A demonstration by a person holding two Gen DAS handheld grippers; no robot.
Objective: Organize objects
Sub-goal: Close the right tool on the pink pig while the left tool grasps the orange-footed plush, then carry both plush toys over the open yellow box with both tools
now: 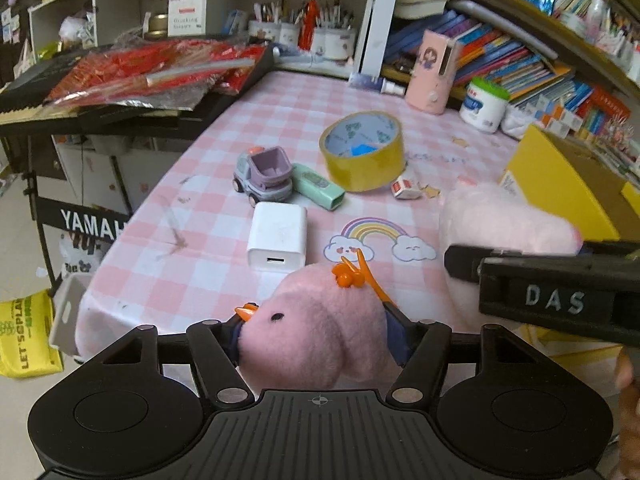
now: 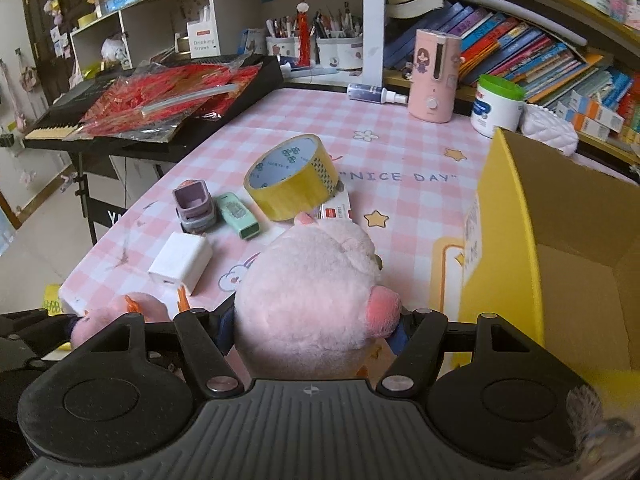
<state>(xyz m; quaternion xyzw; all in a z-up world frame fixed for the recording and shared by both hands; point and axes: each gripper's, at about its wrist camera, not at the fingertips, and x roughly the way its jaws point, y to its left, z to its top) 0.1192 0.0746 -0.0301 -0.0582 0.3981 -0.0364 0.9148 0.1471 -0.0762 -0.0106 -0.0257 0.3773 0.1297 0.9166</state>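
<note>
L tongs (image 1: pixel 320 336) clamp a pink plush chick (image 1: pixel 316 332), R tongs (image 2: pixel 316 328) hold a bigger pink plush pig (image 2: pixel 308 292), both at the near table (image 1: pixel 208 216) edge. Yellow box (image 2: pixel 516 240) sits just right of the pig. Risk: soft fur could slip out, or the two tools bump, being so close. Left on the table: 1 tape roll (image 1: pixel 362 152), 1 toy truck (image 1: pixel 264 176), 1 green stapler-like thing (image 1: pixel 318 186), 1 white charger (image 1: pixel 278 236), 1 small carton (image 1: pixel 406 188).
</note>
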